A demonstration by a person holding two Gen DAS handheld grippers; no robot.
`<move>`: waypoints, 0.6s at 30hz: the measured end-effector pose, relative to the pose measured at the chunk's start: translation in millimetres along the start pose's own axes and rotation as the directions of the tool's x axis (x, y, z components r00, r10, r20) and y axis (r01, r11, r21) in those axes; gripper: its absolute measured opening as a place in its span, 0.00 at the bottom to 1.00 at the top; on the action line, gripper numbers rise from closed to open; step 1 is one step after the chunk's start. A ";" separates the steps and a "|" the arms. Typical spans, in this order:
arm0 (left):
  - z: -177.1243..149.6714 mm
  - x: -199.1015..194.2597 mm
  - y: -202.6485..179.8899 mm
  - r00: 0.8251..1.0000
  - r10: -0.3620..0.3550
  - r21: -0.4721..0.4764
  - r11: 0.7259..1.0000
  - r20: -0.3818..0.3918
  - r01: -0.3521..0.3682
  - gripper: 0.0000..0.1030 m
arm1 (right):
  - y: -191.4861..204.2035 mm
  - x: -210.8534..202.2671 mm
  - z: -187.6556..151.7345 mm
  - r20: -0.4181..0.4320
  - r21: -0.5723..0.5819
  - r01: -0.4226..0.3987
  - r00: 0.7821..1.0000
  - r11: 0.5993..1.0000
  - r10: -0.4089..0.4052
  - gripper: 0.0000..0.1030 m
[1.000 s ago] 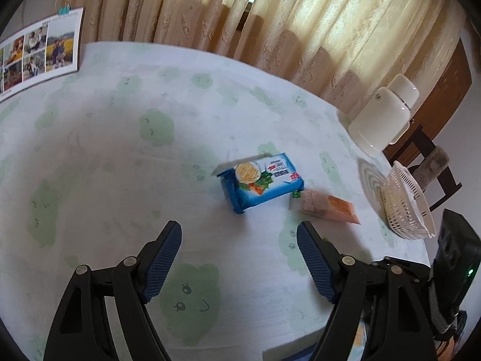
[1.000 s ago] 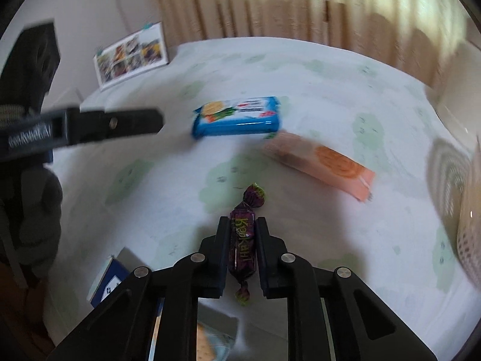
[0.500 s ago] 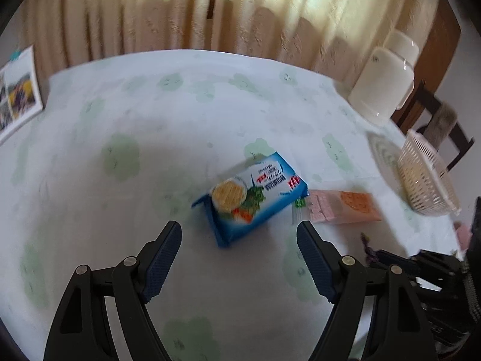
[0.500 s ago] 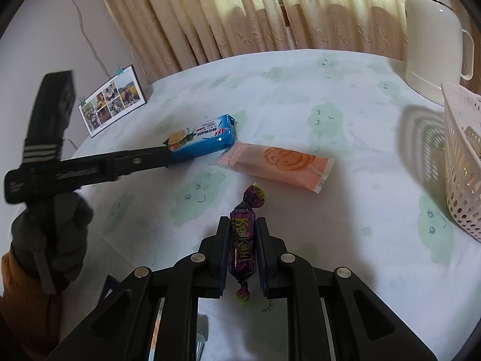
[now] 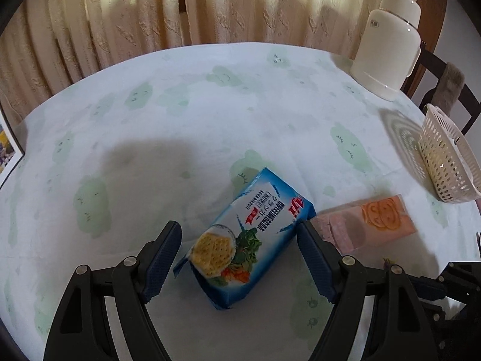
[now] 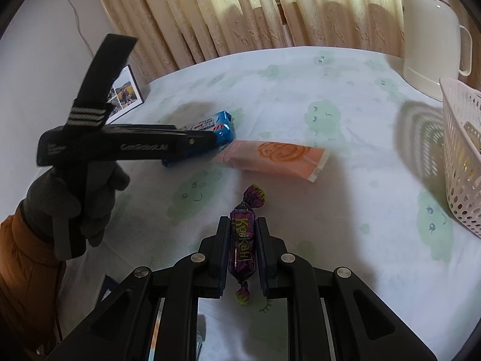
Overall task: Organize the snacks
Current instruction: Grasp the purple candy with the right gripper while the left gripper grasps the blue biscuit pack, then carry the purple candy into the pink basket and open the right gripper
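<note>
Left gripper (image 5: 239, 251) closing in on blue cracker pack (image 5: 245, 237) since a second ago; pack now sitting between wide-open jaws, pads not pressing. Right gripper (image 6: 243, 251) pinching purple wrapped candy (image 6: 243, 240) tight, hovering above table (image 6: 300, 96). Orange-pink snack packet (image 6: 275, 158) lying just beside cracker pack. White basket (image 6: 460, 156) standing at table's right edge, near white kettle (image 6: 430, 39).

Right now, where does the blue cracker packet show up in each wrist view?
Left wrist: blue cracker packet sits low centre, between the open jaws of the left gripper, pads not touching it.
Right wrist: blue cracker packet lies left of centre, mostly hidden behind the left gripper.
Shared landmark: the pink wafer packet beside it, on the side towards the white basket.
</note>
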State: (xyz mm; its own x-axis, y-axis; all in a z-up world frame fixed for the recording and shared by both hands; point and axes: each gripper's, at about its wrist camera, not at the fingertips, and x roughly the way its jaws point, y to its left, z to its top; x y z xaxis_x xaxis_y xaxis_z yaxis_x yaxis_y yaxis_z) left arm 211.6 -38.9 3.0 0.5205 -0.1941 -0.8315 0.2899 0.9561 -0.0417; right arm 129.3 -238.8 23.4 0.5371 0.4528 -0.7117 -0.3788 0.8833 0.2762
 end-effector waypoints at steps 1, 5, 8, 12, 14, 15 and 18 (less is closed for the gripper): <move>0.1 1.9 -1.0 1.000 0.000 0.003 1.000 -0.004 0.000 0.74 | -0.2 0.0 -0.1 -0.001 0.000 -0.001 1.000 1.000 0.001 0.17; 0.6 6.2 -4.4 1.000 0.009 0.004 1.000 -0.003 -0.009 0.73 | -0.4 0.4 -0.5 -0.001 0.000 0.000 1.000 1.000 0.000 0.17; 1.4 6.5 -4.6 1.000 0.005 -0.003 1.000 0.002 -0.005 0.64 | -1.0 -0.3 -1.3 0.000 0.000 0.000 1.000 1.000 0.000 0.17; 0.0 3.4 -7.9 1.000 0.025 0.009 1.000 0.019 -0.025 0.47 | -0.9 -0.2 -1.3 0.001 0.001 -0.001 1.000 1.000 0.001 0.17; -3.6 -0.1 -5.7 0.999 0.016 -0.025 1.000 0.033 -0.015 0.46 | -1.1 -0.6 -1.2 0.005 0.002 -0.002 1.000 1.000 0.002 0.17; -5.4 -2.0 -4.3 0.999 0.014 -0.041 0.999 0.040 -0.012 0.45 | -0.9 -0.2 -1.3 0.007 0.005 -0.003 1.000 1.000 0.003 0.17; -12.0 -8.3 -1.7 0.998 0.007 -0.080 0.997 0.058 -0.002 0.43 | -3.7 -1.9 -1.3 0.018 0.017 -0.011 1.000 1.000 0.011 0.17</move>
State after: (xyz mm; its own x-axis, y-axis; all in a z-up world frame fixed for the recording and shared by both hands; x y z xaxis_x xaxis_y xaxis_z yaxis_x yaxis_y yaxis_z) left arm 197.1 -36.3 3.4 0.5678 -0.1999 -0.7985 0.2239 0.9710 -0.0839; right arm 128.7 -243.0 22.9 0.5466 0.4647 -0.6966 -0.3721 0.8800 0.2951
